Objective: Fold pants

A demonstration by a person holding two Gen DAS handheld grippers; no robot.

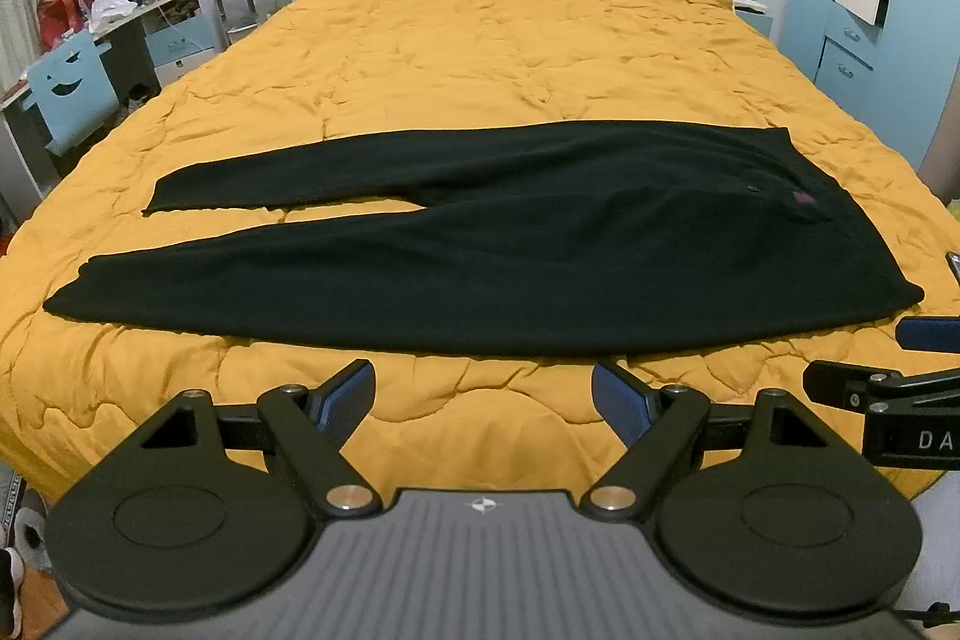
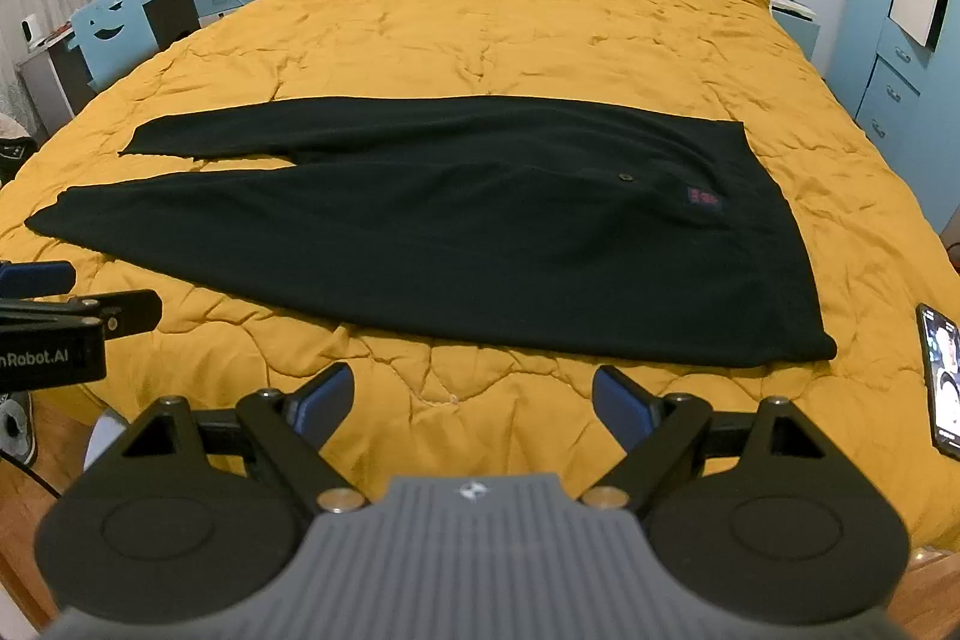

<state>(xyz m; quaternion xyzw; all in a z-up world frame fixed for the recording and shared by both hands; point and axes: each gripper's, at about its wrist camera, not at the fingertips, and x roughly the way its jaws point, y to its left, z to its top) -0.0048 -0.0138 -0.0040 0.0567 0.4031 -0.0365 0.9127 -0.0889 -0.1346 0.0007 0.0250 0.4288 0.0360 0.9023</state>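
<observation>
Left wrist view, read from left to right: the black, soft-knit pants point(image 1: 480, 244) lie flat and unfolded across the middle of the frame on the mustard-yellow quilted bedspread point(image 1: 480, 40); the two leg hems point to the left edge, the far leg point(image 1: 288, 178) parted from the near leg point(image 1: 252, 292) by a narrow wedge of yellow; the waistband end point(image 1: 840, 220) lies at centre right, marked by a small dark-red label point(image 1: 803, 199). The left gripper point(image 1: 483, 397) occupies the lower centre, jaws released and wide apart, holding nothing, poised over bare quilt just short of the near leg; the right gripper point(image 1: 888, 370) enters at the right edge.

Right wrist view: the same pants point(image 2: 456, 232) span the middle; the right gripper point(image 2: 473, 400) sits at lower centre, likewise spread and empty, near the garment's lower edge; a dark smartphone point(image 2: 942, 382) rests on the quilt at the right edge, apart from the waistband.

Judged step: the first fold, not yet begun. To do it well, each gripper should pinch only the near edge of the near leg, one toward the hem and one toward the waist; both should lift together and lay that leg squarely onto the far one, outer seams aligned; dragging risks bunching the loose knit and rucking the quilt.
</observation>
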